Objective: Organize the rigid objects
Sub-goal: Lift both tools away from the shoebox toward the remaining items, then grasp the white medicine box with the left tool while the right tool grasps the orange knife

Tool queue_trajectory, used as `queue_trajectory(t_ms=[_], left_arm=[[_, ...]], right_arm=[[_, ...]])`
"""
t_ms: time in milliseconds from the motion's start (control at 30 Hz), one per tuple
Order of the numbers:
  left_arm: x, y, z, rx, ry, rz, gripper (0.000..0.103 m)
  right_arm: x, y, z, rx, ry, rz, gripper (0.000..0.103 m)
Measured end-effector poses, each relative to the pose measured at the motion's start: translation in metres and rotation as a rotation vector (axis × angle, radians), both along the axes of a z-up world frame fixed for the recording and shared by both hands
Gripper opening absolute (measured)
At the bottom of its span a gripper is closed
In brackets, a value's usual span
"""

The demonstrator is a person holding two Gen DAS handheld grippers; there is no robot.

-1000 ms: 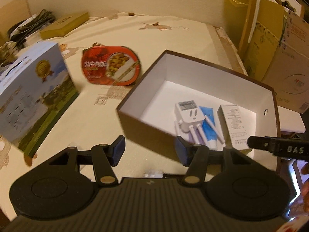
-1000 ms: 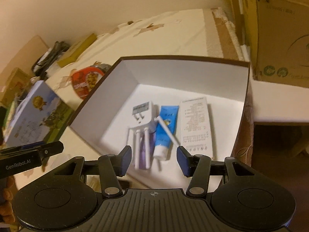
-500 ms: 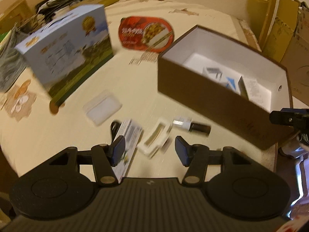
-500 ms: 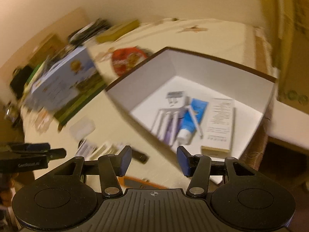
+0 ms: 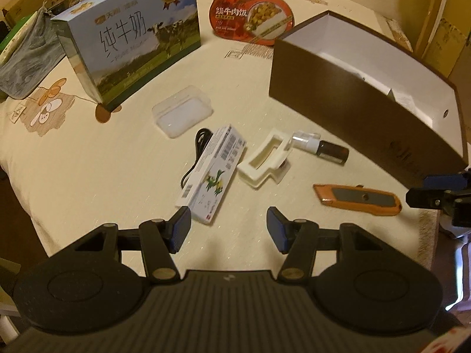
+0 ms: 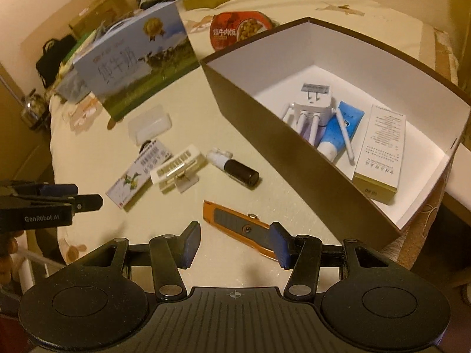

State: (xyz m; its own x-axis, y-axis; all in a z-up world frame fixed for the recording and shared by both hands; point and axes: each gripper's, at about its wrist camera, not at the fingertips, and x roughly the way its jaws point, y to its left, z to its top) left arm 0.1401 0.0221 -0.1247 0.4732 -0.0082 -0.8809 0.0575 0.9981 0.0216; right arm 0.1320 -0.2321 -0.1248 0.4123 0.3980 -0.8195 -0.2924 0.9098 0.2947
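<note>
Utility knife [image 6: 244,229] lies before the storage box [image 6: 294,158]; spray bottle [image 6: 235,169] between them.

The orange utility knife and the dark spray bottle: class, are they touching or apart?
Apart. The left wrist view shows bare tablecloth between the orange utility knife and the dark spray bottle; the right wrist view agrees.

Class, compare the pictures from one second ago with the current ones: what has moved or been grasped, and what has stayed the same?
Both grippers pulled back from over the brown box toward the loose items on the table: the left gripper now faces the medicine carton, the right gripper the orange utility knife. Nothing was grasped or released. The fingers stayed open and empty, and the box contents and table items did not move.
</note>
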Motion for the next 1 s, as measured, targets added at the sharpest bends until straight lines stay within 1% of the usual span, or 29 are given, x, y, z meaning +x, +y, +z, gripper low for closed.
queue_trajectory(t_ms=[133,267,467,567,767,900,1000], left_arm=[[-0.001,0.001,-0.007,0.003,0.006,0.001,0.053],[-0.001,0.001,-0.014,0.006,0.013,0.003,0.053],[0.0,0.003,-0.023,0.015,0.03,0.007,0.053],[0.001,0.004,-0.027,0.02,0.038,0.004,0.053],[0.004,0.002,-0.035,0.037,0.047,-0.013,0.053],[0.005,0.0,-0.04,0.07,0.046,-0.031,0.053],[0.004,0.0,-0.043,0.088,0.043,-0.039,0.053]], right_arm=[[-0.001,0.007,-0.008,-0.053,-0.016,0.053,0.049],[0.002,0.014,-0.022,-0.076,-0.029,0.12,0.049],[0.006,0.029,-0.049,-0.202,-0.093,0.274,0.049],[0.009,0.031,-0.061,-0.233,-0.102,0.323,0.049],[0.019,0.039,-0.08,-0.291,-0.08,0.376,0.049],[0.024,0.044,-0.089,-0.32,-0.078,0.389,0.049],[0.025,0.046,-0.091,-0.328,-0.081,0.381,0.049]])
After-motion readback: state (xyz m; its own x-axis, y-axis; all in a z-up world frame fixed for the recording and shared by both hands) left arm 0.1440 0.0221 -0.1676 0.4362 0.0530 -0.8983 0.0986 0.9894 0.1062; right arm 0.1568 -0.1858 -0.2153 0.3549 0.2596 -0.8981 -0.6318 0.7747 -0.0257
